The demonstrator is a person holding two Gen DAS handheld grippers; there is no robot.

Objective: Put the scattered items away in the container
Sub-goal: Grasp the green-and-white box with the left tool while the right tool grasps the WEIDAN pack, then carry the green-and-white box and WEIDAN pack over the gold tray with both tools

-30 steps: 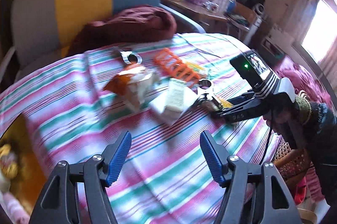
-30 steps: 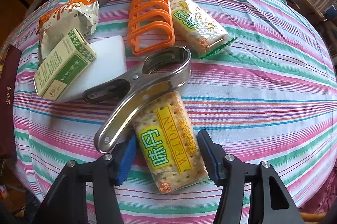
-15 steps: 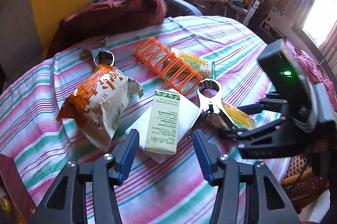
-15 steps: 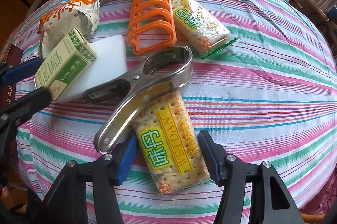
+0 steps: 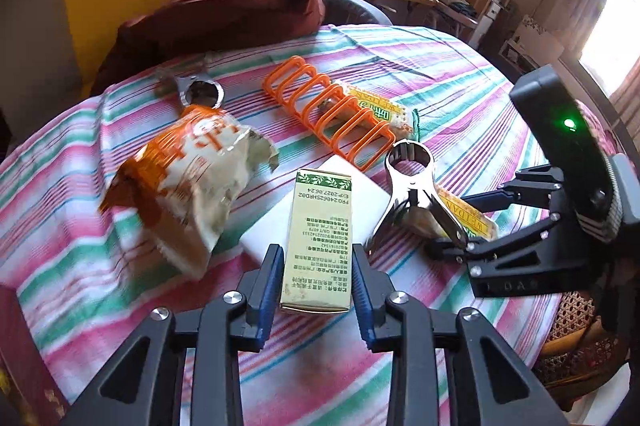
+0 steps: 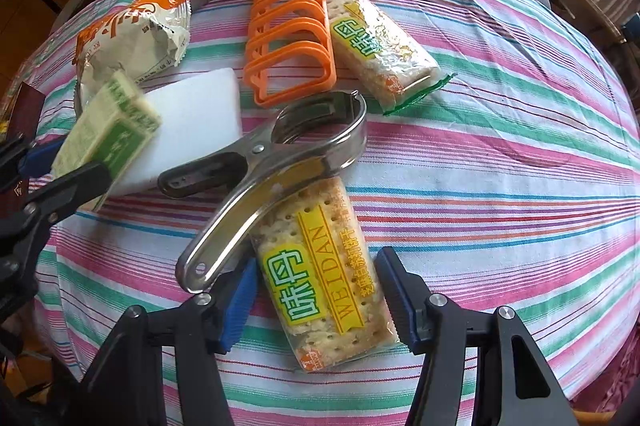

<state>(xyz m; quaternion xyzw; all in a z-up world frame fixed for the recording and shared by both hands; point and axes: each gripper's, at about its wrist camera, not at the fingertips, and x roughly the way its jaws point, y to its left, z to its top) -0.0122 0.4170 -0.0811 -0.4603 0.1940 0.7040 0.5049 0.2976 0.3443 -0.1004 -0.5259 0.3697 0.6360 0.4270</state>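
My left gripper [image 5: 316, 278] jaws pinch the green box [image 5: 320, 238] — right gripper [image 6: 316, 290] jaws open, straddling the cracker pack [image 6: 324, 274].

Green box [image 6: 108, 130] is smeared with blur in the right wrist view, so its print is unreadable there – and its near end sits behind the left tool [image 6: 60, 182]. The metal clamp [image 6: 272, 162] lies over the top end of the near cracker pack [image 6: 324, 286], hiding that corner. In the left wrist view the orange rack [image 5: 336, 118] covers most of the far cracker pack [image 5: 384, 114], and the snack bag [image 5: 188, 178] looks blurred. Both tools' handles run off the bottom edge.
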